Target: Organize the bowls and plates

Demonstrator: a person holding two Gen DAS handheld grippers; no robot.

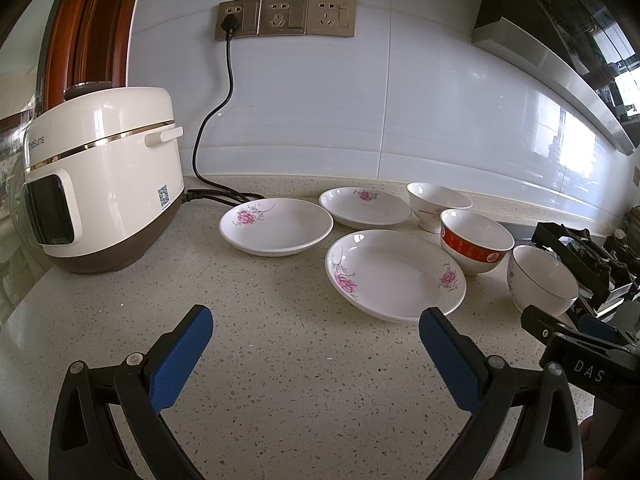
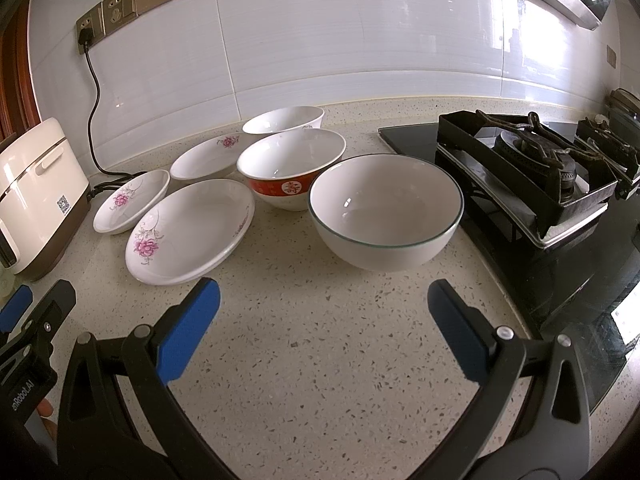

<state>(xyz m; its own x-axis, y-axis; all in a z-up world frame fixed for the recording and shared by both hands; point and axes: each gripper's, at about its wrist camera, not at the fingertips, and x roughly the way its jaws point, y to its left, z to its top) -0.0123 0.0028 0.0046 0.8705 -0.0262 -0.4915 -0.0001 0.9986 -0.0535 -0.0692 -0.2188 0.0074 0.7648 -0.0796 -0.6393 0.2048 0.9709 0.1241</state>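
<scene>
Speckled stone tabletop [image 2: 320, 360] under white wall tiles: three floral plates [image 1: 394, 274] and three bowls [image 2: 386, 210] (gas stove [image 2: 532, 168] cropped rightward), both hand-held grippers [image 1: 316, 340] [image 2: 324, 312] spread wide, empty.

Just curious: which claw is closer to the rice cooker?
Left. The left claw hovers open just right of the rice cooker; the right claw sits farther right, facing the bowls.
</scene>
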